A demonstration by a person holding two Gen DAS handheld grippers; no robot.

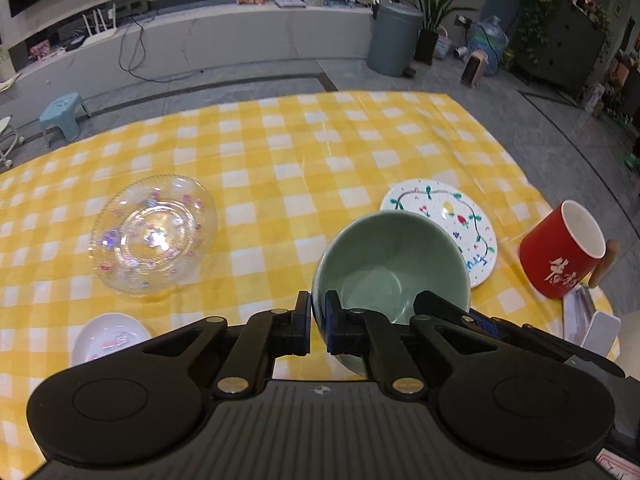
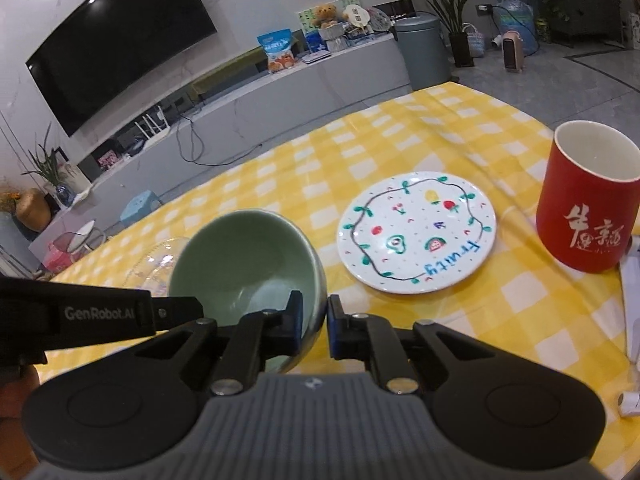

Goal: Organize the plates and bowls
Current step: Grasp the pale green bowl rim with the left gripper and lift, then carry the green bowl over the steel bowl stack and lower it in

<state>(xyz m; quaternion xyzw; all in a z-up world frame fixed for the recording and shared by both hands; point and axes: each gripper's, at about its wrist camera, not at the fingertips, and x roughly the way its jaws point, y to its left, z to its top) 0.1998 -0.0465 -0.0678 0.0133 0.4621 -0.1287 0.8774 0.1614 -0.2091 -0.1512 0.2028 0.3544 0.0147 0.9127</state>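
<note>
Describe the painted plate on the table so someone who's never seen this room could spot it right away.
Start at the table with the yellow-and-white checked cloth. Between the pale green ceramic bowl and the tall red mug lies a flat round white plate. Alone among its neighbours, it carries painted fruits, a leafy vine ring and the blue word "fruity".

A home living room: wall TV [image 2: 120, 44] at ten o'clock, media shelf [image 2: 280, 88], teddy [image 2: 325, 14], houseplant [image 2: 452, 4] at one o'clock.

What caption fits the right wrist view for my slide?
Both grippers pinch the green bowl's rim, fruit plate and red cup beyond on the checked cloth.
</note>
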